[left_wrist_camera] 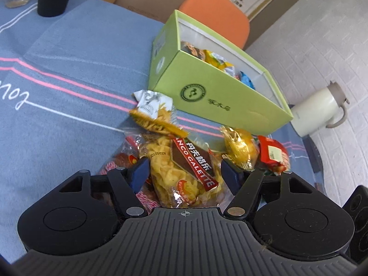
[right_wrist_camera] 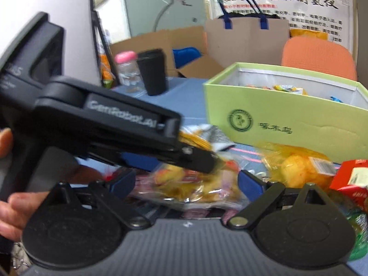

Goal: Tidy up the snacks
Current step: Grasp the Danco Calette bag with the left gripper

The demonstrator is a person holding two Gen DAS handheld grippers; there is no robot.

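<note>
Now straddles clear-wrapped yellow galette packet (left_wrist_camera: 184, 170) with left gripper (left_wrist_camera: 185, 174) spread apart, beside green cardboard box (left_wrist_camera: 218, 96) near tablecloth's (left_wrist_camera: 69, 57) edge; right gripper (right_wrist_camera: 186, 184) spread too.

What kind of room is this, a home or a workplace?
Probably an office or shop back room rather than a home: a poster of printed Chinese text on the wall, open cardboard boxes, and an orange chair at a cloth-covered table.
</note>
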